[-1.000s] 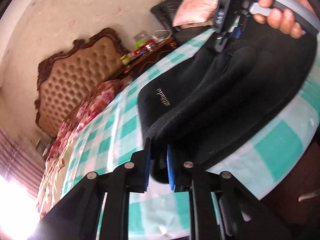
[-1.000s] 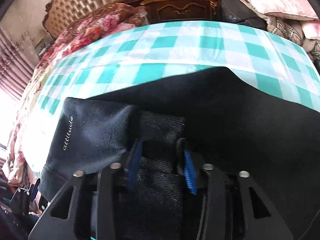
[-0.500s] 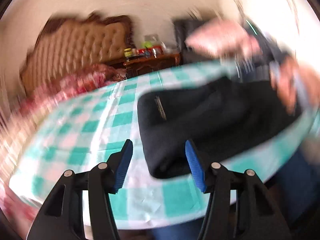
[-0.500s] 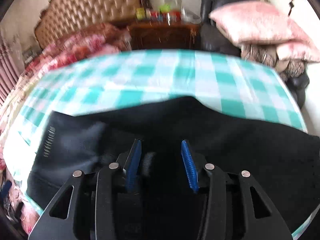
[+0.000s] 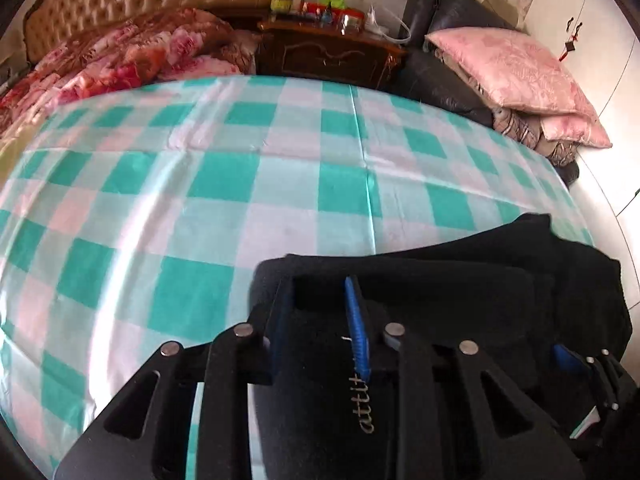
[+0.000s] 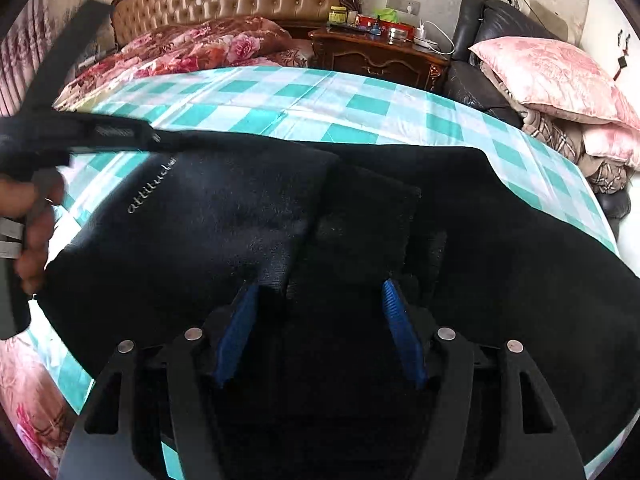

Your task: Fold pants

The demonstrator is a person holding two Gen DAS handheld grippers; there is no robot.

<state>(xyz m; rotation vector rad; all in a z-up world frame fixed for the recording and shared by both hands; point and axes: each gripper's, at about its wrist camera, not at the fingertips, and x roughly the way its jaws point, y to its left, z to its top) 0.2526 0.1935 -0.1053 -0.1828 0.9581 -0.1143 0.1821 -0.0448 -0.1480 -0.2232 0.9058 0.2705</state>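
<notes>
Black pants (image 6: 280, 208), already folded over on themselves, lie on a table covered with a teal-and-white checked cloth (image 5: 224, 184), near its front edge. The left gripper (image 5: 320, 320) is closing over the folded end – cloth sits between its blue pads, beside the stitched lettering (image 5: 362, 408) – likely to take hold for another fold (whether it pinches yet, I cannot tell). The right gripper (image 6: 320, 312) is opening, jaws apart above the dark fabric, apparently letting go.
</notes>
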